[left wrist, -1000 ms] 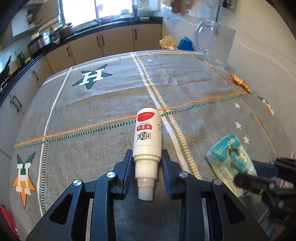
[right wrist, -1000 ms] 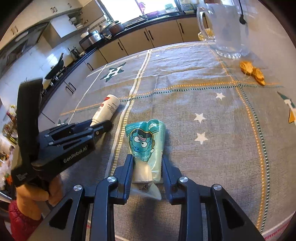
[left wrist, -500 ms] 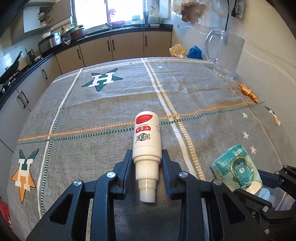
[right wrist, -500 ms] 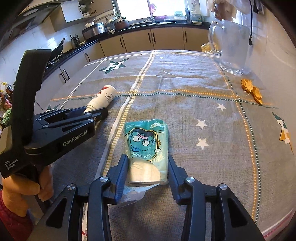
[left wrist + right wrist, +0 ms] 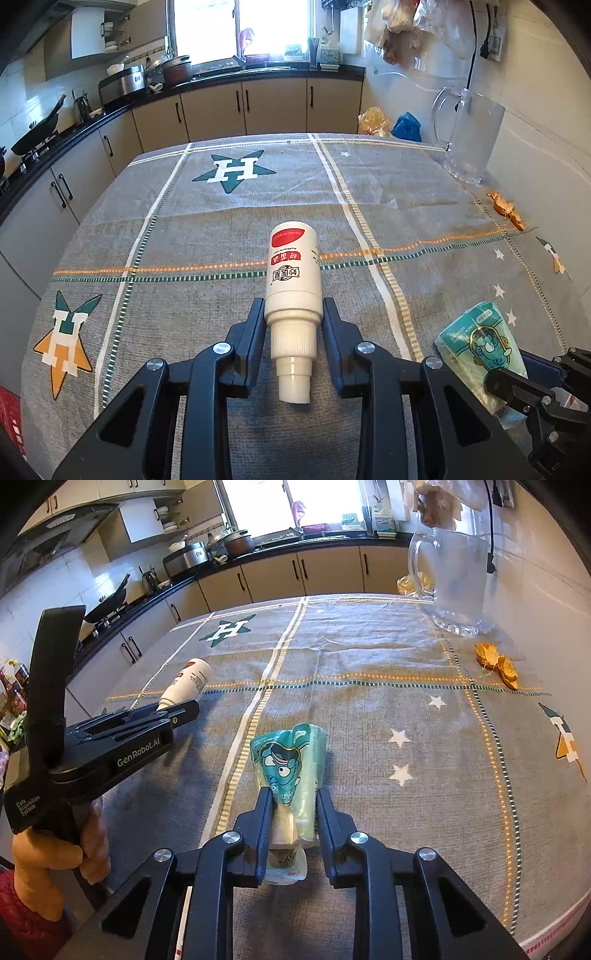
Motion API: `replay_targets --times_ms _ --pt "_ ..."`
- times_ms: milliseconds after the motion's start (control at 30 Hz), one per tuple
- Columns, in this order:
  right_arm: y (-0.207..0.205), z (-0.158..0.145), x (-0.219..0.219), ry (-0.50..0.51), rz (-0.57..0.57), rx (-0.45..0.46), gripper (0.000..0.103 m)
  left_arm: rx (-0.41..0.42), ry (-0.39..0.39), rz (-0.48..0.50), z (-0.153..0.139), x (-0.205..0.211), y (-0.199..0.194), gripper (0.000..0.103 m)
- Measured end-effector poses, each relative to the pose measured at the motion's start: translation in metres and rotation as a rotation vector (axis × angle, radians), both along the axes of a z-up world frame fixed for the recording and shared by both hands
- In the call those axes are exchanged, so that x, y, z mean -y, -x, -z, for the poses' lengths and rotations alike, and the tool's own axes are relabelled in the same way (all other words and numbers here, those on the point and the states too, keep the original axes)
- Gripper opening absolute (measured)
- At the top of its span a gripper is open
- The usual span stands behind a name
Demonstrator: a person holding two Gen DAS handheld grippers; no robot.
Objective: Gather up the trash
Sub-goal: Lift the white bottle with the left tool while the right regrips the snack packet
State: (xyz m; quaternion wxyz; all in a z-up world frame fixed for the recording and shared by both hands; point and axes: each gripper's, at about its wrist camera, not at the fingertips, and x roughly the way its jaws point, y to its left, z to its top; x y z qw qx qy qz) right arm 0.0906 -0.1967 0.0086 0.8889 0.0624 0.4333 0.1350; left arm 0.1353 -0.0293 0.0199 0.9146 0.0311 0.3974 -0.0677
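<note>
Trash on the surface comes in three pieces, taken here from left to right against the clear glass pitcher that stands at the far right edge by the wall. Farthest to the pitcher's left lies a white bottle with a red label, on its side with its base toward the kitchen cabinets and its ribbed neck and nozzle pointing back at the camera; the left tool is clamped on it, one pad against each side of the bottle's shoulder. In the right wrist view the same bottle pokes out past that tool's fingers, and a person's hand grips the tool's handle low at the left. Nearer the pitcher's side, yet well in front of it, is a teal snack packet printed with a cartoon face, lying lengthwise on the grey cloth just right of a white stripe. The right tool straddles the packet's near end and its jaws are closing, with both pads already pressed into the packet so that it bunches between them. Close in front of the pitcher, just beside the wall, sit crumpled orange scraps, touched by neither tool. The cloth carries green stars with a white H.
</note>
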Motion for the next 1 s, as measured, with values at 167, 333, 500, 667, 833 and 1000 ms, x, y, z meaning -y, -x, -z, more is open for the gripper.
replay_targets --times_ms 167,333,500,667,833,1000 --pt "0.002 -0.004 0.001 -0.021 -0.003 0.017 0.012 0.018 -0.004 -0.013 -0.003 -0.002 0.001 0.029" --pt "0.000 0.000 0.000 -0.015 -0.012 -0.002 0.012 0.028 -0.015 -0.017 -0.004 -0.002 0.001 0.029" --pt "-0.003 0.003 -0.002 -0.005 -0.017 -0.021 0.016 0.029 -0.015 -0.016 -0.004 -0.003 0.001 0.029" --pt "-0.005 0.005 -0.006 0.039 -0.016 -0.008 0.022 0.025 -0.011 -0.015 -0.004 -0.004 0.000 0.029" --pt "-0.005 0.006 -0.009 0.090 0.000 0.012 0.040 0.029 -0.003 -0.021 -0.005 -0.006 0.000 0.029" --pt "-0.003 0.005 -0.010 0.081 -0.023 0.021 0.020 0.031 -0.004 -0.021 -0.005 -0.007 0.001 0.029"
